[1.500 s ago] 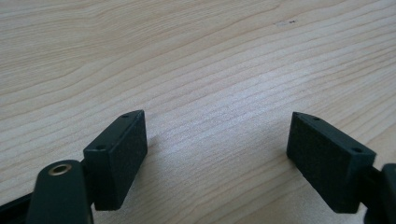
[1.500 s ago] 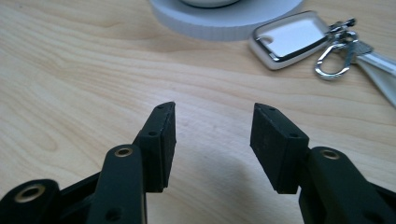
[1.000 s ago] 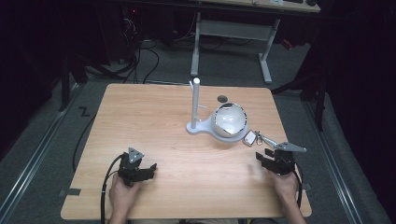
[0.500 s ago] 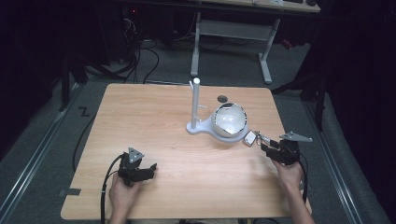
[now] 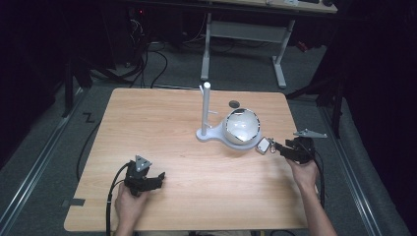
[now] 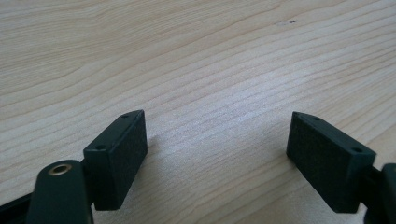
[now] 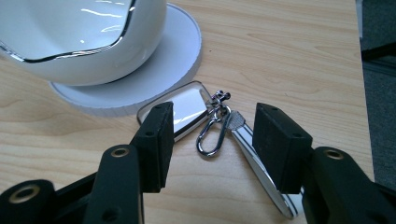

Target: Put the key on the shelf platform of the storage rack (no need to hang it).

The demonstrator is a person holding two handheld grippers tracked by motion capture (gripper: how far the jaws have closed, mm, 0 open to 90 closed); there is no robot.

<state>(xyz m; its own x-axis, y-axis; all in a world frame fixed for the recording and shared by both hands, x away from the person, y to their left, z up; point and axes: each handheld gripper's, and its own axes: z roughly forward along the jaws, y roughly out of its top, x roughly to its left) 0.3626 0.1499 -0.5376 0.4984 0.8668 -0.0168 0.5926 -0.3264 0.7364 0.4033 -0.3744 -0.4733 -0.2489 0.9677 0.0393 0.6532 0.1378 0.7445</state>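
Keys on a small carabiner [image 7: 211, 135] lie flat on the table [image 5: 172, 132] between the spread jaws of your right gripper [image 7: 212, 140]: a shiny rectangular tag [image 7: 187, 109] sits partly behind one jaw, and a long silvery key [image 7: 254, 156] runs back toward the other jaw, which covers its near end. You have those jaws open at a moderate width, holding nothing; I cannot tell whether either pad touches the metal. From the high view your right gripper [image 5: 279, 147] is at the table's right edge, pointing left at the tag [image 5: 263, 145], with your right hand [image 5: 305, 172] behind it. Your left gripper [image 6: 215, 154] is open wide with bare wood grain between its pads, and in the high view it rests near the front left of the table [image 5: 155, 179], held in your left hand [image 5: 130, 201], well apart from everything else. Just beyond the keys is a glossy white bowl-shaped shell [image 7: 84, 37] with a chrome-edged rim, seated on a flat white disc base [image 7: 163, 65]; the tag lies just beside that base. Farther back, a white upright post [image 5: 206, 108] rises from the same base, and a small dark round spot [image 5: 234, 103] sits on the wood behind it.
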